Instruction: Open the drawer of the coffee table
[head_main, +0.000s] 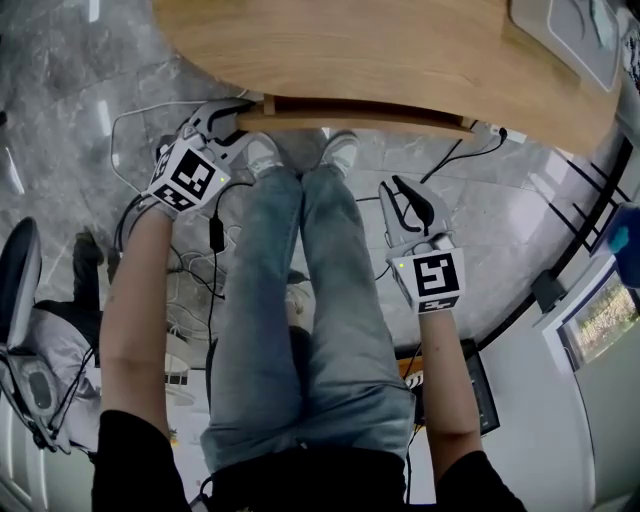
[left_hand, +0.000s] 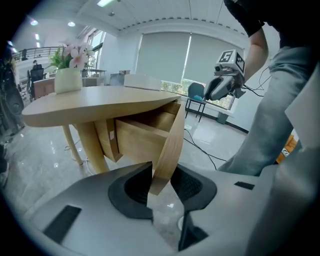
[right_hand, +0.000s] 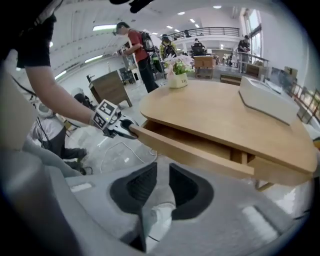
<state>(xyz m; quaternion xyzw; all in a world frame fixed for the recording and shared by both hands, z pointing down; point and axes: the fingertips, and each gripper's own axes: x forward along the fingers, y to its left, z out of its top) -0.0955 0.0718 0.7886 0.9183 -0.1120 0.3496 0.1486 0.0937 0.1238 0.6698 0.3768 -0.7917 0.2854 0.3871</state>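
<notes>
The wooden coffee table fills the top of the head view. Its drawer front stands pulled a little way out from under the top. My left gripper is at the drawer front's left end. In the left gripper view the panel's end sits between both pads, so the left gripper is shut on it. The right gripper view shows that same grip on the drawer front. My right gripper hangs free below the table edge, open, with nothing between its jaws.
A vase of flowers and a flat white box rest on the tabletop. My legs in jeans stand between the two grippers, shoes near the drawer. Cables run across the marble floor. People stand far behind the table.
</notes>
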